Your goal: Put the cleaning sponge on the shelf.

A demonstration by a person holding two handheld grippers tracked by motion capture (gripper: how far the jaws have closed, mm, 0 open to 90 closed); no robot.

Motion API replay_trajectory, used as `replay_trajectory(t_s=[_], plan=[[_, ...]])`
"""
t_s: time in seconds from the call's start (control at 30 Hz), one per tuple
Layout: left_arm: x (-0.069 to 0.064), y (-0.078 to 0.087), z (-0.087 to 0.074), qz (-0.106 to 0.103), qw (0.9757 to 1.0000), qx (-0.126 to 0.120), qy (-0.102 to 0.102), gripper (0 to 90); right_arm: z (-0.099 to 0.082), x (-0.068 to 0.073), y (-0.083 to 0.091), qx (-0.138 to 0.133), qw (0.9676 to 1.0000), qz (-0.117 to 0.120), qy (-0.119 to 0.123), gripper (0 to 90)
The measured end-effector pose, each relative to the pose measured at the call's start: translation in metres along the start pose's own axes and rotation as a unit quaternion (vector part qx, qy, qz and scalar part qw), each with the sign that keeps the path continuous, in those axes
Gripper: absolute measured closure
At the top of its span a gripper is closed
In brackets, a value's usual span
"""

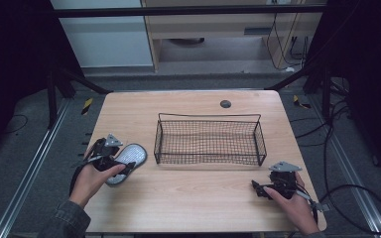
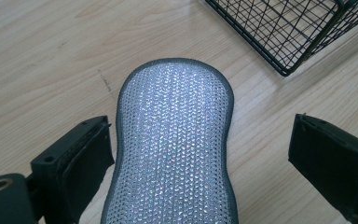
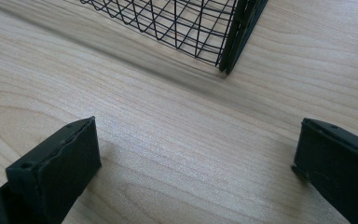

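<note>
Pale wooden surface (image 1: 188, 198) carries a black wire-mesh basket (image 1: 209, 140) at centre and a grey oval scrubbing pad with a silvery knit face (image 2: 175, 144) just left of it. Left tongs (image 2: 200, 158) straddle the pad, spread wide; judged step: close squarely across its narrow waist. Right tongs (image 3: 196, 163) stand wide, empty. No legible writing.

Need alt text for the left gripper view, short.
A silvery mesh scrubbing pad lies on the wooden table between the open black jaws of the left hand-held gripper. A corner of a black wire basket sits at upper right.
</note>
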State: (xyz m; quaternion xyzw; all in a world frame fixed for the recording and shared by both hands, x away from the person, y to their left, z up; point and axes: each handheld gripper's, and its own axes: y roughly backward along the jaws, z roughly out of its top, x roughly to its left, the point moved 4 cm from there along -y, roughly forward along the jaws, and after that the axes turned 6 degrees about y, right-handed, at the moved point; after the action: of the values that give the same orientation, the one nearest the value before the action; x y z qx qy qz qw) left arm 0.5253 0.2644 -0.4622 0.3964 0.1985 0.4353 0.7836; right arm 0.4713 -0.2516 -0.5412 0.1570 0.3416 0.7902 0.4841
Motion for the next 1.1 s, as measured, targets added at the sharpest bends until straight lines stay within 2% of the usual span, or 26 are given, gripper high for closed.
replay_trajectory(t_s=[0.1, 0.13, 0.2, 0.23, 0.27, 0.3, 0.33, 0.37, 0.43, 0.47, 0.63, 0.7, 0.73, 0.9, 1.03, 1.07, 1.1], plan=[[0.001, -0.002, -0.001, -0.003, 1.0, 0.008, -0.001, 4.2, 0.0, 0.0, 0.0, 0.0, 1.0, 0.0, 0.0, 0.4], [0.003, -0.004, -0.001, -0.01, 0.9997, 0.022, -0.006, 3.8, 0.0, 0.0, 0.0, 0.0, 1.0, 0.0, 0.0, 0.4], [0.006, -0.006, -0.002, -0.015, 0.9992, 0.037, -0.003, 4.0, 0.0, 0.0, 0.0, 0.0, 1.0, 0.0, 0.0, 0.3], [0.006, -0.006, -0.002, -0.015, 0.9992, 0.037, -0.003, 3.7, 0.0, 0.0, 0.0, 0.0, 1.0, 0.0, 0.0, 0.3], [0.009, -0.01, -0.002, -0.019, 0.9985, 0.052, -0.004, 4.0, 0.0, 0.0, 0.0, 0.0, 1.0, 0.0, 0.0, 0.4], [0.011, -0.011, -0.002, -0.014, 0.998, 0.061, -0.009, 4.1, 0.0, 0.0, 0.0, 0.0, 1.0, 0.0, 0.0, 0.4], [0.011, -0.011, -0.002, -0.014, 0.998, 0.061, -0.009, 4.2, 0.0, 0.0, 0.0, 0.0, 1.0, 0.0, 0.0, 0.3], [0.013, -0.014, -0.001, -0.009, 0.9969, 0.077, -0.018, 4.2, 0.0, 0.0, 0.0, 0.0, 1.0, 0.0, -0.001, 0.4], [0.013, -0.015, -0.001, -0.012, 0.9965, 0.081, -0.019, 4.1, 0.0, 0.0, 0.0, 0.0, 1.0, 0.0, -0.001, 0.4], [0.015, -0.019, 0.0, -0.014, 0.9953, 0.092, -0.024, 4.1, 0.0, 0.0, 0.0, 0.0, 1.0, 0.0, -0.001, 0.3], [0.017, -0.027, -0.001, -0.009, 0.9935, 0.109, -0.031, 3.6, 0.001, 0.0, 0.0, 0.0, 1.0, 0.003, -0.004, 0.4], [0.019, -0.03, -0.002, -0.008, 0.9927, 0.115, -0.035, 3.6, 0.001, 0.0, -0.001, -0.001, 1.0, 0.0, 0.002, 0.3], [0.022, -0.035, -0.003, -0.006, 0.9916, 0.124, -0.036, 3.5, 0.001, 0.0, -0.001, 0.0, 1.0, 0.001, 0.002, 0.4], [0.028, -0.043, -0.006, 0.0, 0.9908, 0.133, -0.024, 3.7, 0.001, 0.0, -0.001, -0.001, 1.0, 0.0, 0.002, 0.4], [0.029, -0.048, -0.007, -0.008, 0.991, 0.132, -0.018, 2.9, 0.001, 0.0, -0.001, -0.001, 1.0, 0.0, 0.002, 0.4], [0.03, -0.051, -0.008, -0.016, 0.9901, 0.139, -0.015, 2.3, 0.001, 0.0, -0.001, 0.0, 1.0, 0.001, 0.002, 0.4], [0.03, -0.051, -0.008, -0.016, 0.9901, 0.139, -0.015, 2.2, 0.001, 0.0, -0.001, 0.0, 1.0, 0.001, 0.002, 0.4]])
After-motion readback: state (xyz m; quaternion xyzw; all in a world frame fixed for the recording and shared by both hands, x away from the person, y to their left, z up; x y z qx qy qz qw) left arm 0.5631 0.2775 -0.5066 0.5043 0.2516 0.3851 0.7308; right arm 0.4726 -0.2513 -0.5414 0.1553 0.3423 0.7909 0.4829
